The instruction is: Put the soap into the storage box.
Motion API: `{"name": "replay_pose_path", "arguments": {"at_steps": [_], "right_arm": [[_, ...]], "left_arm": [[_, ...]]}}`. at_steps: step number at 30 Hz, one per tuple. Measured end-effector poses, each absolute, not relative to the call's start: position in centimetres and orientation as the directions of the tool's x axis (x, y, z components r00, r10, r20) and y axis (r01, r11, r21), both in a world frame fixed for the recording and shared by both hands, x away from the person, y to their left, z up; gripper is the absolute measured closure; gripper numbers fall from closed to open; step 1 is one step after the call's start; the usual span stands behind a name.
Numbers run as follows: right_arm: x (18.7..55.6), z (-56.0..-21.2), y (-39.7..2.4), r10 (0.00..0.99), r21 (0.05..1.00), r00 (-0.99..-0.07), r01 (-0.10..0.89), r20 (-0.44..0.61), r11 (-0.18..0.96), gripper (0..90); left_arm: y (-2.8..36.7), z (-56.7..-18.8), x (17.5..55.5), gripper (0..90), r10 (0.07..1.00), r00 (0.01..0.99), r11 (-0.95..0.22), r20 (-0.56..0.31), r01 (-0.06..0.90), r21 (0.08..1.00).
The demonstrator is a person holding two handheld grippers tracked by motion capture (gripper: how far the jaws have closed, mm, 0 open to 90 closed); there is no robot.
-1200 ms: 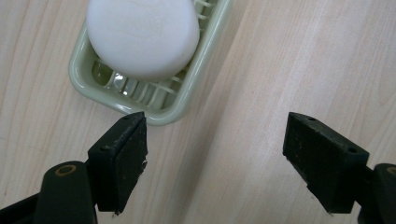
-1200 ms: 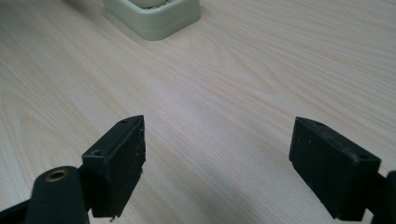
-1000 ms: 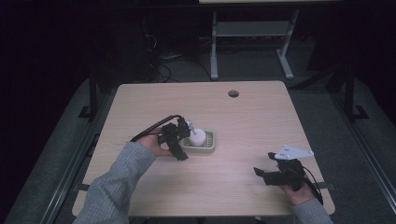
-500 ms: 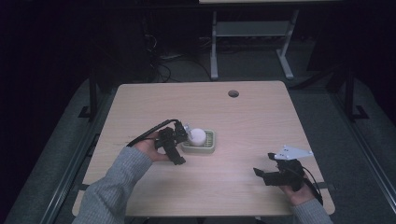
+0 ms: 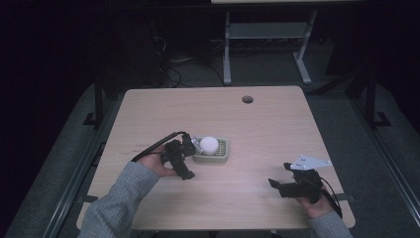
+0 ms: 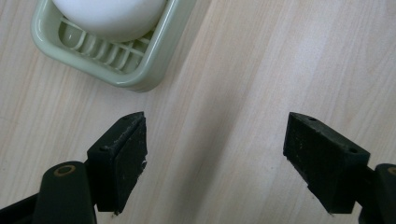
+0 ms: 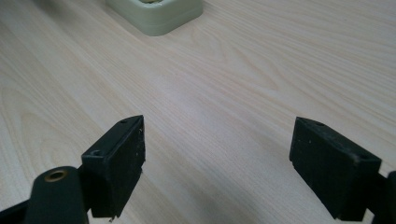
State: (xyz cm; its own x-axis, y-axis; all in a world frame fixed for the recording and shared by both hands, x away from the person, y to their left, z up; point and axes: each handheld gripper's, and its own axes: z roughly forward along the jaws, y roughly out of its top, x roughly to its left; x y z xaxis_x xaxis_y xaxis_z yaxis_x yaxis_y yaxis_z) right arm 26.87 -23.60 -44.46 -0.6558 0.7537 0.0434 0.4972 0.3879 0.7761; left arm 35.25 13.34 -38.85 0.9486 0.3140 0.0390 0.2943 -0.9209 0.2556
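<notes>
We see the white soap (image 5: 209, 144) sitting in the green dish (image 5: 222, 156). Our left gripper (image 5: 189, 145) is just left of the dish, jaws wide apart and holding nothing. Our right gripper (image 5: 278, 177) rests near the right side, also spread and empty.

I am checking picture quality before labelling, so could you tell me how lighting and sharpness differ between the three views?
High view: the table is lit, the surroundings nearly black, and the soap looks soft. Left gripper view: bright and even, the soap dish sharp, the soap nearly washed out. Right gripper view: the wood grain is crisp nearby, the soap dish blurs at the top edge.
</notes>
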Motion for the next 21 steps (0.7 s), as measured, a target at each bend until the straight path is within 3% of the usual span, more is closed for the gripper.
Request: {"name": "replay_pose_path", "arguments": {"at_steps": [21], "right_arm": [[26.9, -44.6, -23.5, 0.750, 0.769, -0.660, 0.501, 0.043, 0.397, 17.5]], "left_arm": [[14.3, -39.7, 34.0, 21.0, 0.326, 0.945, -0.914, 0.039, 0.304, 0.268]]}}
